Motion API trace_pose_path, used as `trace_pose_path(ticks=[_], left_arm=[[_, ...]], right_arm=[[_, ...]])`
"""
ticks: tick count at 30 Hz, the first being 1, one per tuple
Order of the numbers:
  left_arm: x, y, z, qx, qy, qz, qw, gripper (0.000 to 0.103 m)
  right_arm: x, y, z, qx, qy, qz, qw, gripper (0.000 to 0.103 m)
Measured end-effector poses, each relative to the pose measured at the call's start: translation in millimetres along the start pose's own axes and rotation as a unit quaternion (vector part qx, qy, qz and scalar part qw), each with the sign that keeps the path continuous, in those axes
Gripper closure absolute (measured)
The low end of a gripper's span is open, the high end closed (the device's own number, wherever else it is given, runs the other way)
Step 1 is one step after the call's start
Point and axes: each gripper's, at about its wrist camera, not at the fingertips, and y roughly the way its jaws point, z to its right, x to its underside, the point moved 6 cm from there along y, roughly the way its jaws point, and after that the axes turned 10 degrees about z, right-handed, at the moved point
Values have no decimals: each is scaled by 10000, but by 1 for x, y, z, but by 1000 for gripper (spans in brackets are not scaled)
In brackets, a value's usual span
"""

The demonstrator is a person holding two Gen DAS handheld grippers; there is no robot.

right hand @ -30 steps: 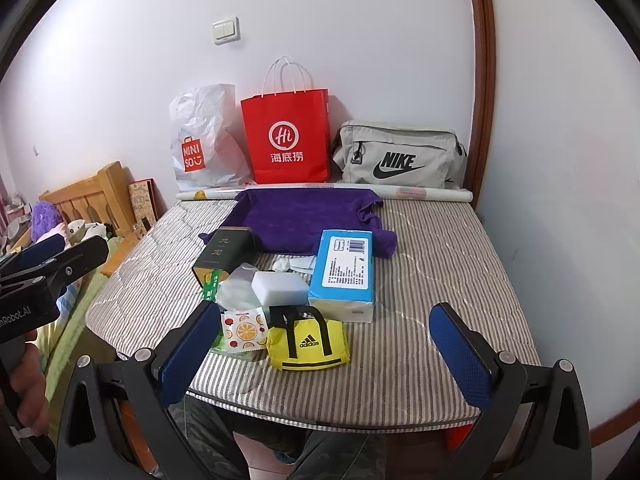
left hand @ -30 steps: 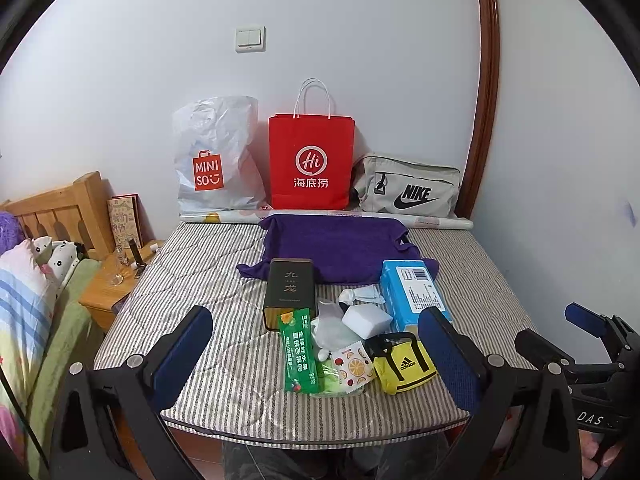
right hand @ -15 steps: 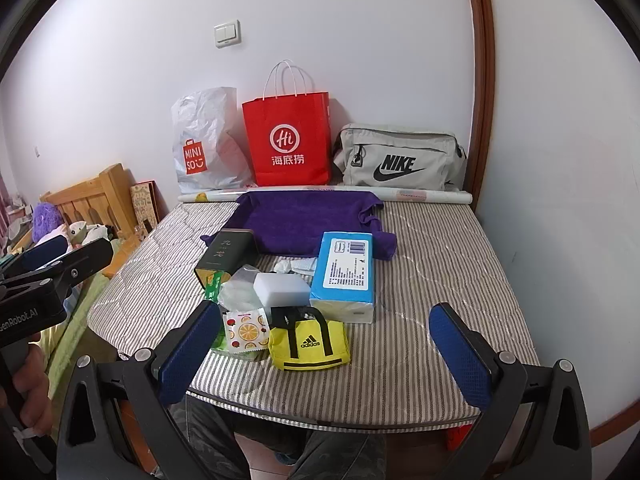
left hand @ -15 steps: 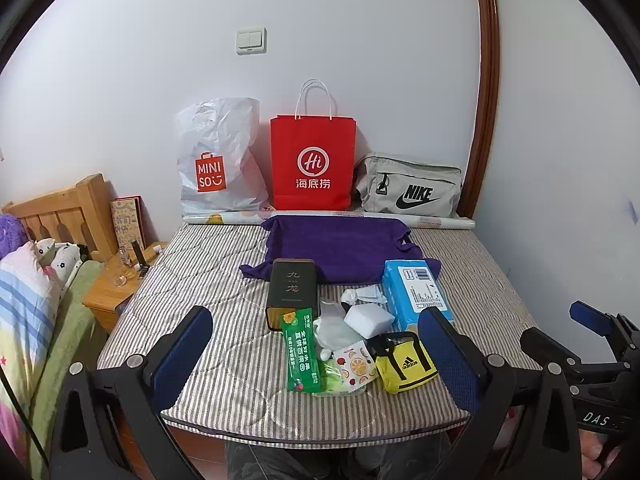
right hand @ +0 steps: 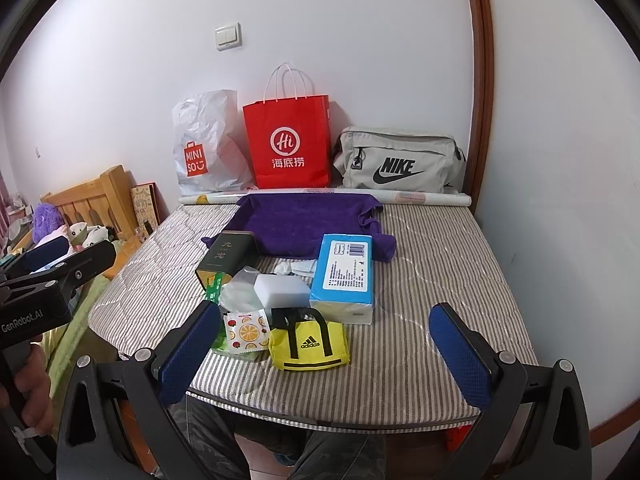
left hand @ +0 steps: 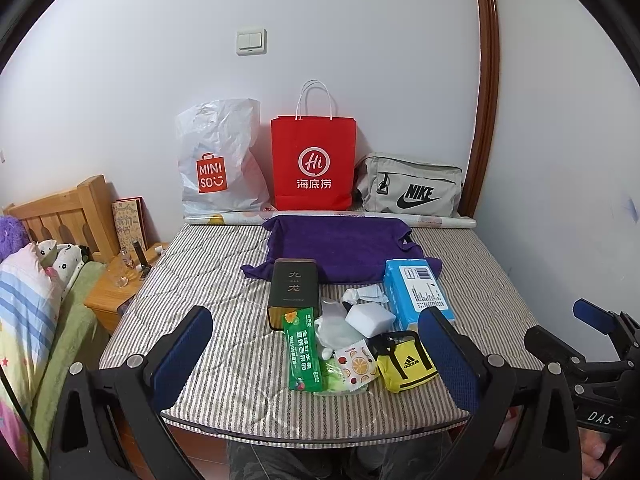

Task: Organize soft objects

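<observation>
green pack [right hand: 213, 283]: mostly hidden behind tin [right hand: 226, 258] and left finger | blue box [left hand: 418, 292] near end behind right finger | small print on box unreadable | right gripper [left hand: 596, 344] cut off at frame edge | nightstand [left hand: 116, 292] items too small to tell

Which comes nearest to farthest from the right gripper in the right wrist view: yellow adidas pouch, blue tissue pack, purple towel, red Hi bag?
From the open right gripper:
1. yellow adidas pouch, at the near mattress edge, between the fingers.
2. blue tissue pack, just behind the pouch.
3. purple towel, spread mid-mattress.
4. red Hi bag, upright against the back wall.
</observation>
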Motion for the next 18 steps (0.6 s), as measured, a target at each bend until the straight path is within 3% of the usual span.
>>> trace_pose_path(ticks=[18], left_arm=[[1, -1, -6, -30, 26, -37, 10000, 0]], right_arm=[[-1, -3, 3, -5, 16, 27, 10000, 0]])
